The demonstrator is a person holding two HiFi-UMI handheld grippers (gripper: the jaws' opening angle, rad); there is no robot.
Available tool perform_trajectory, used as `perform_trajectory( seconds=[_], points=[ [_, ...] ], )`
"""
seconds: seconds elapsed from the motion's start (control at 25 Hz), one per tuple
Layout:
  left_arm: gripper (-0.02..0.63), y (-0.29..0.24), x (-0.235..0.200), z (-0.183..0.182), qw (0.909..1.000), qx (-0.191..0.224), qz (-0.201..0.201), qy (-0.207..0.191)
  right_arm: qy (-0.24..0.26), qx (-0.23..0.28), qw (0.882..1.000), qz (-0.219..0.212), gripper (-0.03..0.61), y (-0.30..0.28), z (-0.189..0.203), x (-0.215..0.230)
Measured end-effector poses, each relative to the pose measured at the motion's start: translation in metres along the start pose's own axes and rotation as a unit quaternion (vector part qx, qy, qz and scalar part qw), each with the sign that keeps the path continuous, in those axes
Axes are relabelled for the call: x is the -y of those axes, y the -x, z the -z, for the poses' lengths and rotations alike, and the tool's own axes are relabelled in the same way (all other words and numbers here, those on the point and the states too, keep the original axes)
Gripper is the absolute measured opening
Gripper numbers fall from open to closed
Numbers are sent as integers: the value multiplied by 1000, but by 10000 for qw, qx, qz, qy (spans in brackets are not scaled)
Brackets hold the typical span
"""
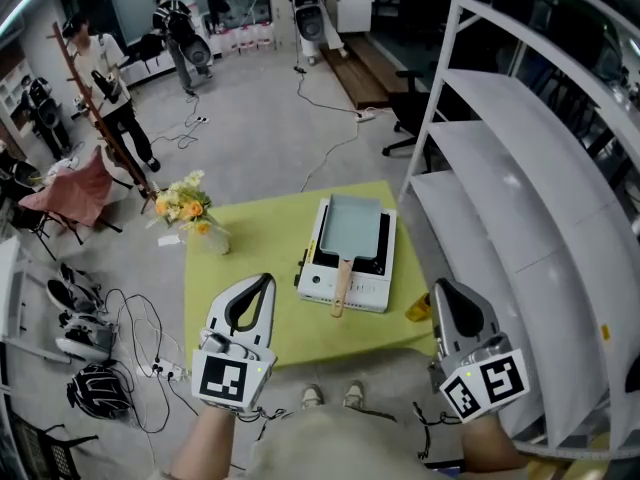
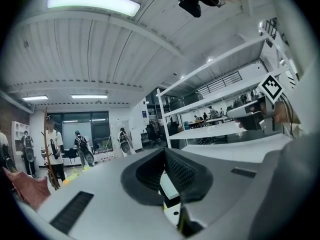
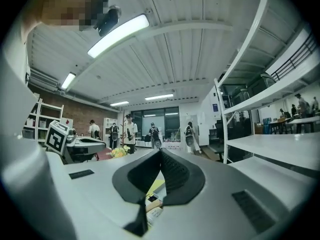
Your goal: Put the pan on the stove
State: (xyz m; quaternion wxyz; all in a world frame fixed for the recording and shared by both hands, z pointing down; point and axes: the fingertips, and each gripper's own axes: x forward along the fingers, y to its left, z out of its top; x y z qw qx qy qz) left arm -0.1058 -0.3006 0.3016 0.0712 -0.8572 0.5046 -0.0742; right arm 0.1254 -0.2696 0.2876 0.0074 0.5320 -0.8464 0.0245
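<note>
Fingers (image 3: pixel 175 171) of the right gripper (image 1: pixel 443 286) meet tip to tip with nothing between them; the left gripper (image 1: pixel 262 280) is likewise closed and empty. Both hang at the near edge of the yellow-green square table (image 1: pixel 245 243), apart from the white portable stove (image 1: pixel 322 286) near the table's middle. The pale blue rectangular metal pan (image 1: pixel 352 226) sits on that stove, its wooden handle (image 1: pixel 342 288) pointing toward the table's near edge. The pan is judged rigid, fairly light and front-heavy; the handle offers the surest hold.
</note>
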Motion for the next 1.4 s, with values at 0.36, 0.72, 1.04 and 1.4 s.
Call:
perform_trajectory(
  seconds=[0.36,0.72,1.04,1.4],
  points=[
    [8,-1,27,48,9988,-415,270,11,-221,-661,9976,48,6,5,63,1],
    [8,-2,24,82,9953,-912,333,73,-465,-1033,9935,85,6,3,94,5],
    [6,-8,22,79,9955,-873,338,166,-317,-1136,9930,77,6,-3,96,9],
    [8,-16,26,80,9941,-961,468,170,-339,-1170,9925,105,6,-9,95,12]
  ],
)
